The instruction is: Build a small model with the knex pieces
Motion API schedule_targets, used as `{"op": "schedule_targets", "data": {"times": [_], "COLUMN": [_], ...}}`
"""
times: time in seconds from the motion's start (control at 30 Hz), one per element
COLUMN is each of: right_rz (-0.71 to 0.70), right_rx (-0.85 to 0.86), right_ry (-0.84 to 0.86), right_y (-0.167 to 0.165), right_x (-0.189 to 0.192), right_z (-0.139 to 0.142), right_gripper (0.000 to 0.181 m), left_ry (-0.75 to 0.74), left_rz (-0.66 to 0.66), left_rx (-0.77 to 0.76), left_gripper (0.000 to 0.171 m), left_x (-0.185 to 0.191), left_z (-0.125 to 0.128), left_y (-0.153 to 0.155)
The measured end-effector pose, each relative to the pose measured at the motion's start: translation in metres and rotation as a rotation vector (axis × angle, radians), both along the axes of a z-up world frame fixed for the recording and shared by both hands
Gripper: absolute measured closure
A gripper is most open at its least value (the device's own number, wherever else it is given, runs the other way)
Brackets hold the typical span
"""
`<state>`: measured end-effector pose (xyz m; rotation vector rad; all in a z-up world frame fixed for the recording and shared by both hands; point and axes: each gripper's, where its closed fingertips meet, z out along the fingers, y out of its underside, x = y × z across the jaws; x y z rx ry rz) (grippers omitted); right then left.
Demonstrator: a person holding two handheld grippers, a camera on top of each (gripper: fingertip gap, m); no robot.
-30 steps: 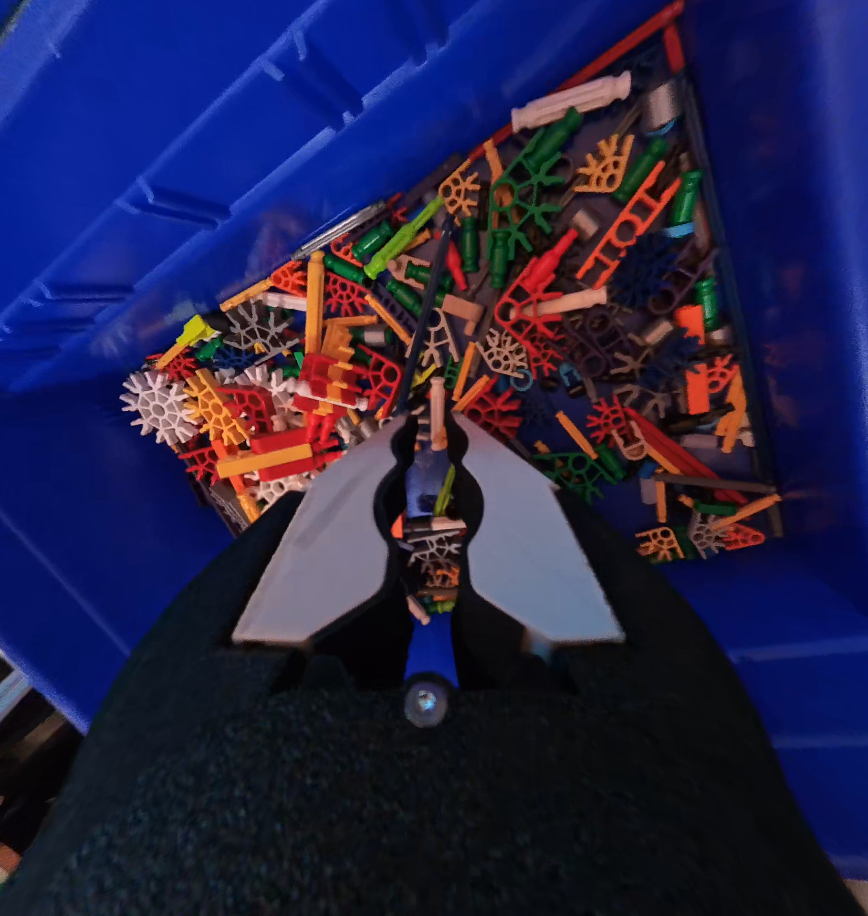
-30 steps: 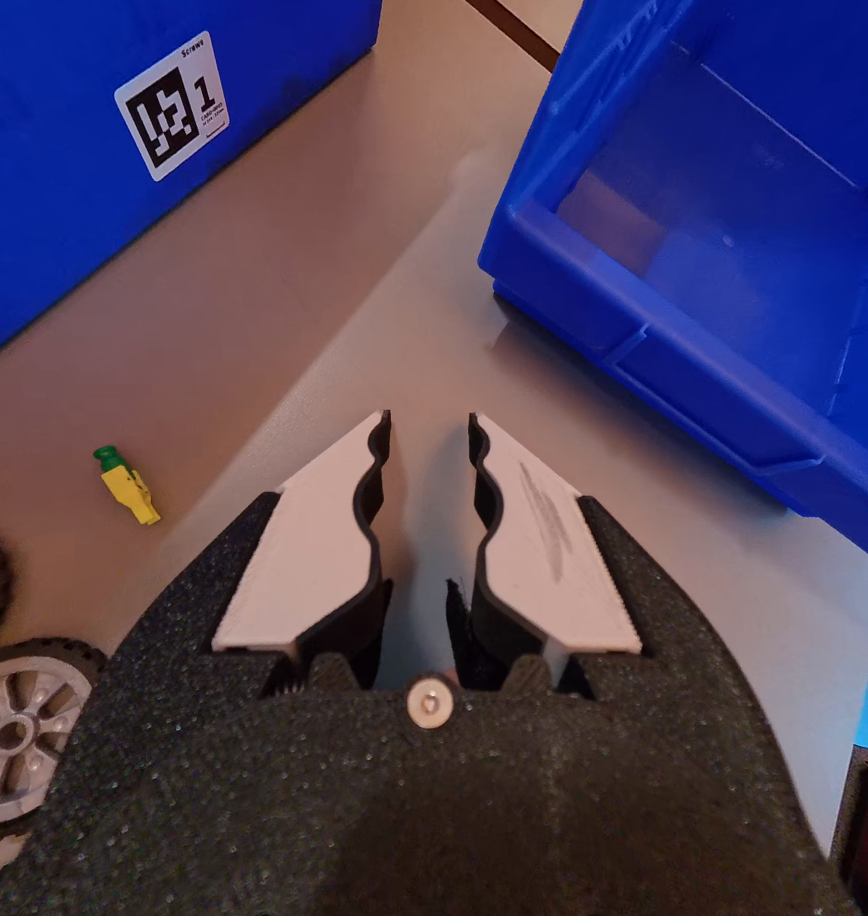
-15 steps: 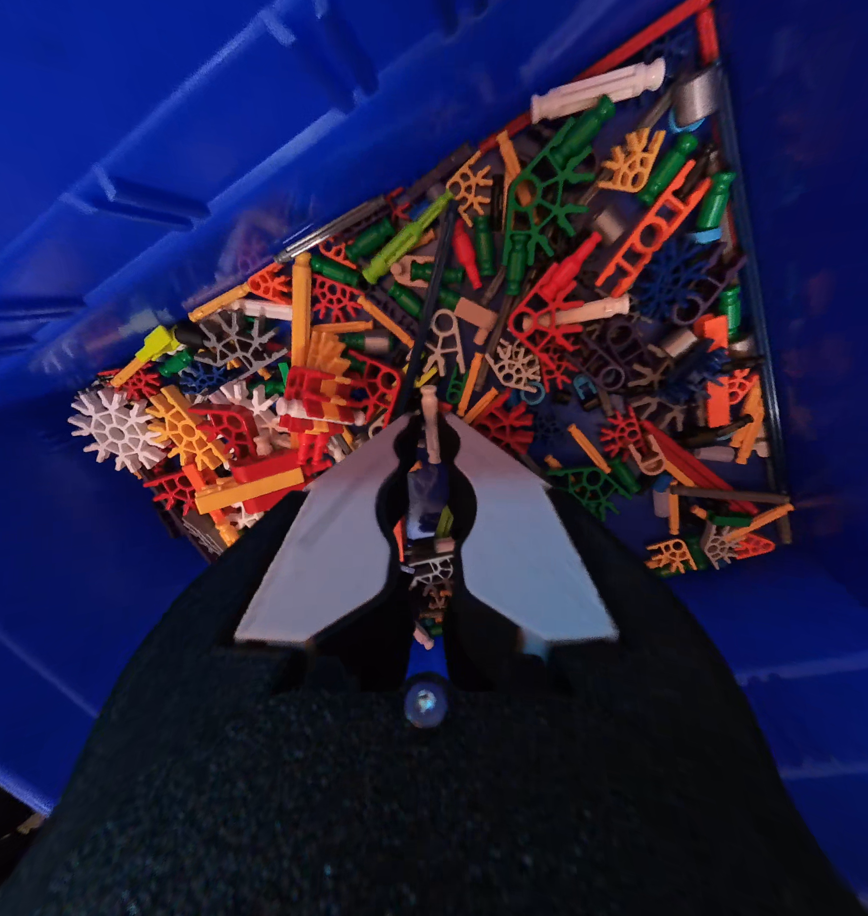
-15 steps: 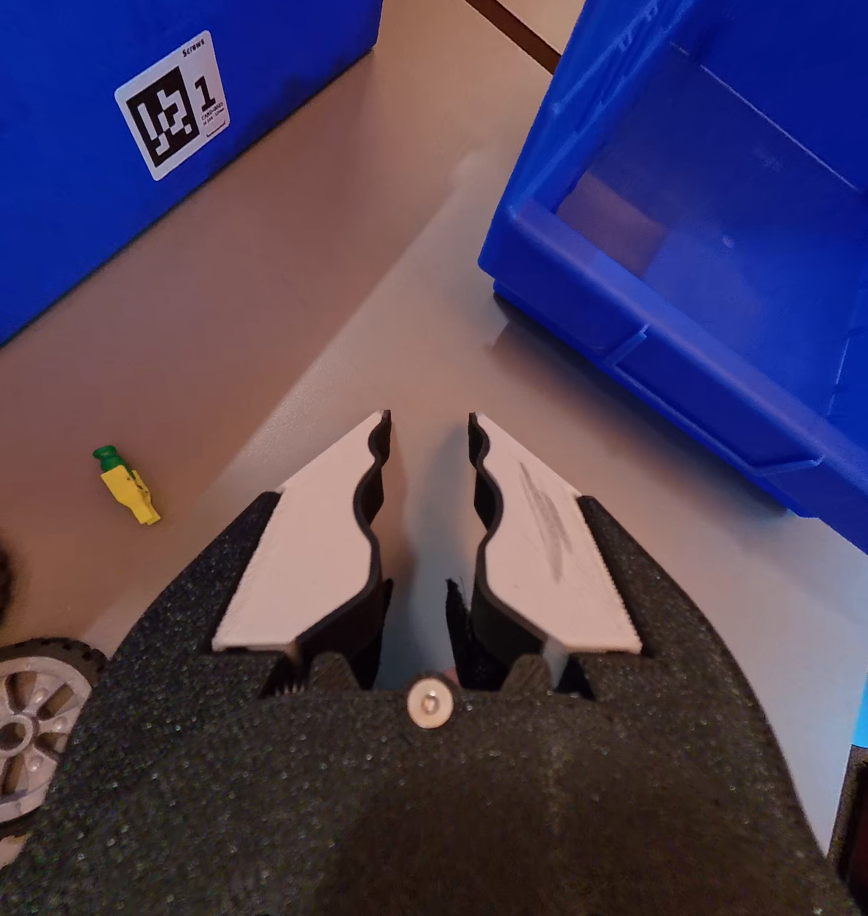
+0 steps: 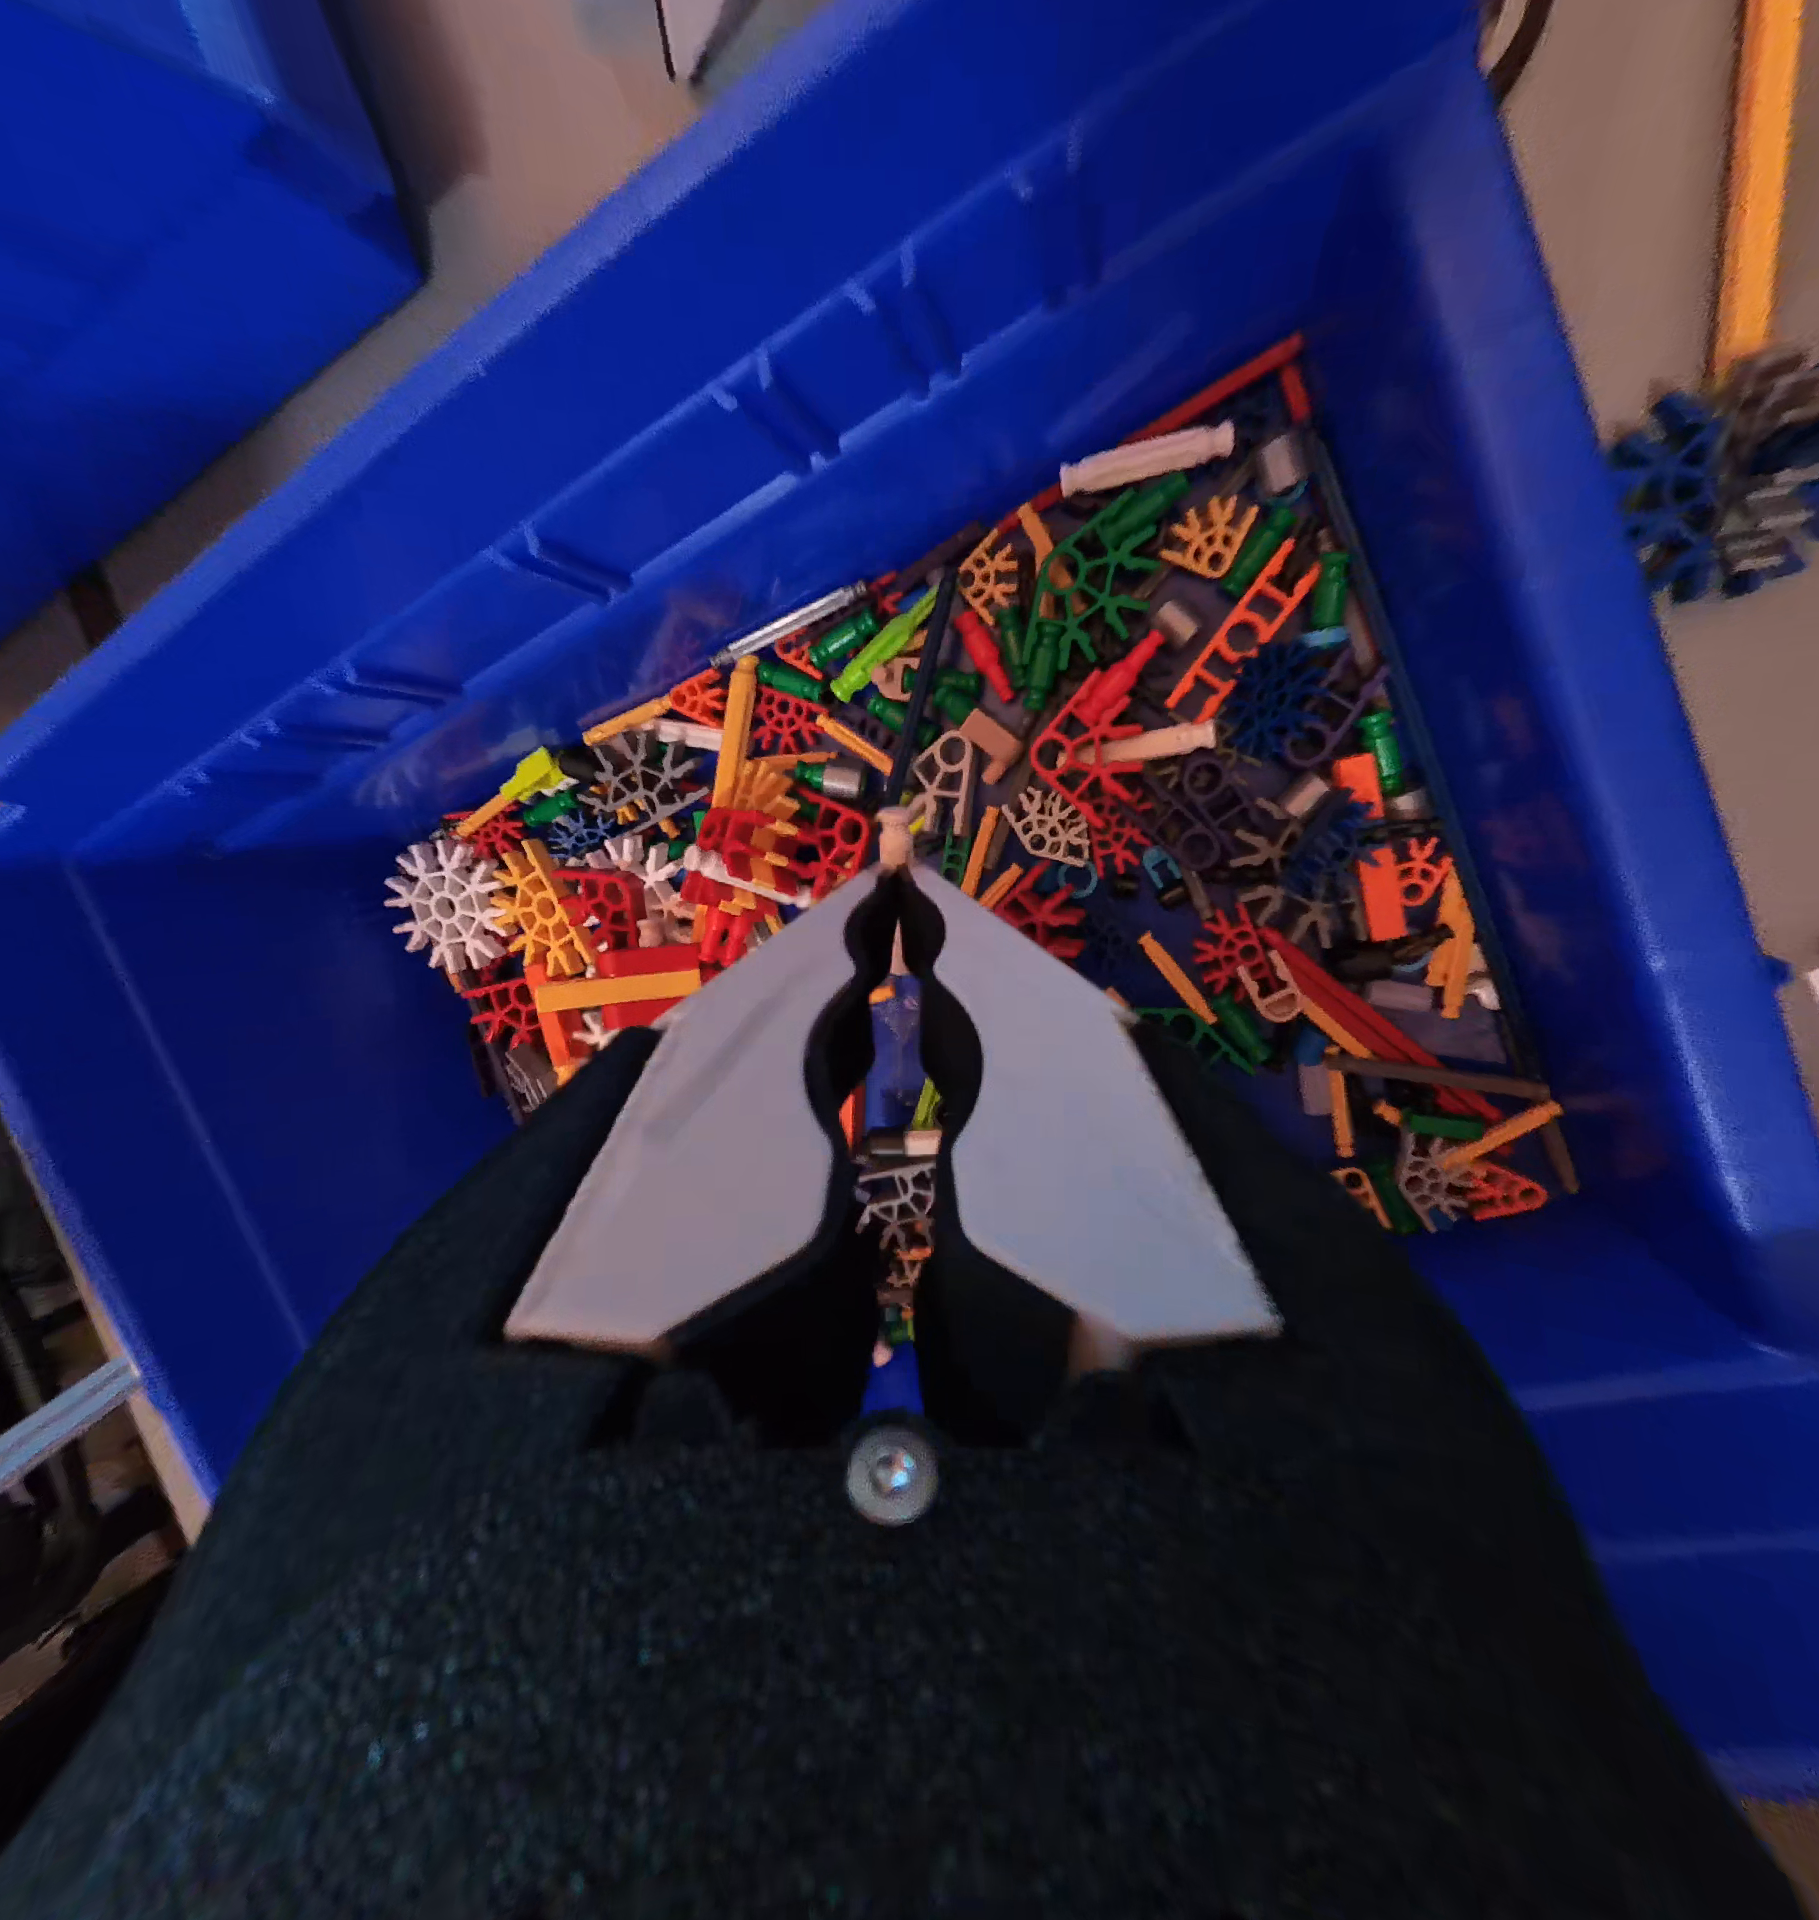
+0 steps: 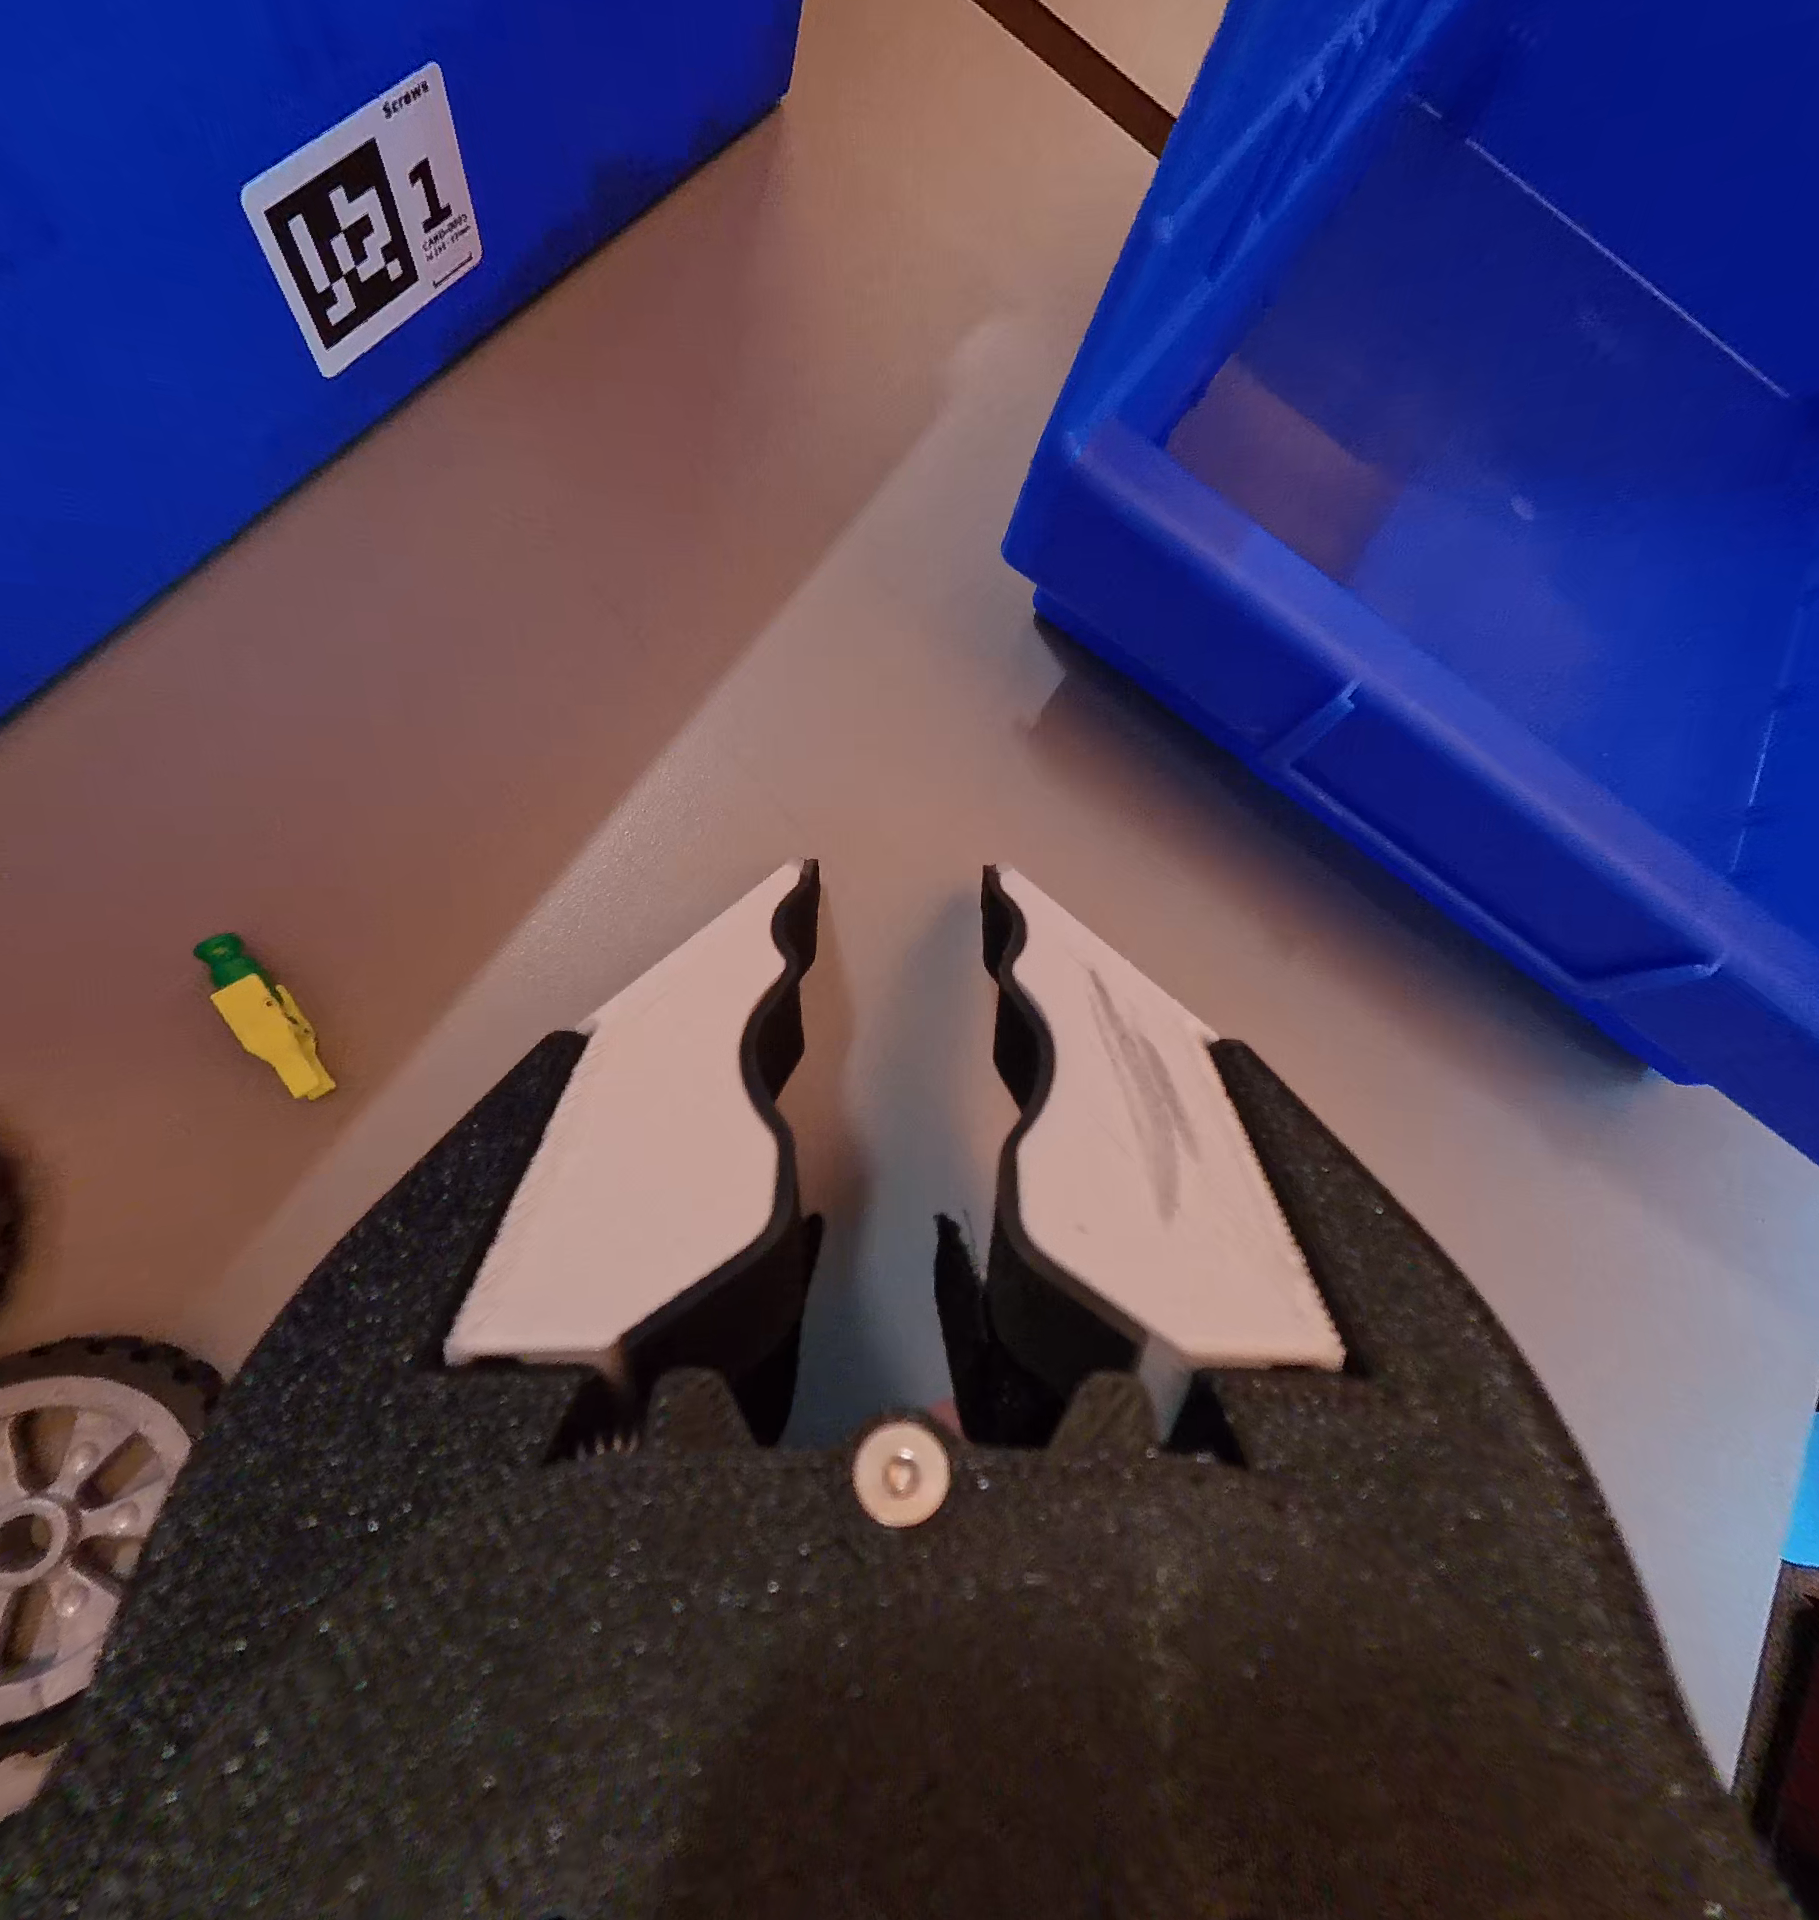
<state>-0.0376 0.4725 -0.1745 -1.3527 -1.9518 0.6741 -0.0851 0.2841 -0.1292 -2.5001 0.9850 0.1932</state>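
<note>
bin [image 5: 988,312]: blue | pieces [image 5: 1092,790]: red, orange, green, white mix | clip [image 6: 266,1018]: yellow, green tip

**Plastic gloss, gritty grips**

Glossy blue plastic on the bin [image 5: 988,343], its load of rods [image 5: 1092,779] hard, shiny plastic too. Left gripper [image 5: 892,878]: grainy matt black body, smooth pale fingers [image 5: 707,1122]. Right gripper [image 6: 900,883] likewise, one finger scuffed grey. Tabletop [image 6: 531,623] smooth, satin. The wheel [image 6: 32,1538] shows a metallic-looking hub and knobbly rubber-like tyre.
</note>
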Motion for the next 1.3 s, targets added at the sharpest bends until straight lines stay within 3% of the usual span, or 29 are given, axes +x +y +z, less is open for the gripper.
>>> {"op": "schedule_targets", "data": {"times": [0.23, 0.47, 0.6, 0.73, 0.87, 1.0, 1.13, 1.3], "right_rz": [0.002, 0.005, -0.014, -0.052, -0.108, -0.064, 0.075, 0.208], "right_rx": [-0.004, -0.034, 0.035, 0.007, 0.034, 0.054, 0.031, 0.081], "right_ry": [0.001, 0.032, 0.035, 0.102, 0.248, 0.357, 0.367, 0.257], "right_y": [-0.001, -0.003, 0.000, 0.002, 0.001, -0.030, -0.082, -0.121], "right_x": [0.000, 0.003, 0.010, 0.021, 0.034, 0.045, 0.051, 0.050], "right_z": [0.000, 0.008, 0.019, 0.046, 0.087, 0.128, 0.153, 0.140], "right_gripper": [0.150, 0.149, 0.148, 0.148, 0.148, 0.148, 0.149, 0.148], "left_ry": [-0.047, -0.037, -0.037, -0.029, -0.003, -0.033, -0.020, -0.022], "left_rz": [-0.008, -0.035, -0.060, -0.068, -0.082, -0.060, -0.072, -0.088], "left_rx": [0.097, 0.266, 0.326, 0.376, 0.377, 0.425, 0.411, 0.271], "left_gripper": [0.171, 0.171, 0.171, 0.171, 0.171, 0.171, 0.171, 0.171], "left_x": [0.017, 0.048, 0.060, 0.064, 0.069, 0.074, 0.075, 0.069], "left_z": [0.022, 0.065, 0.086, 0.103, 0.101, 0.106, 0.103, 0.075], "left_y": [-0.006, -0.015, -0.024, -0.030, -0.030, -0.021, -0.022, -0.034]}}
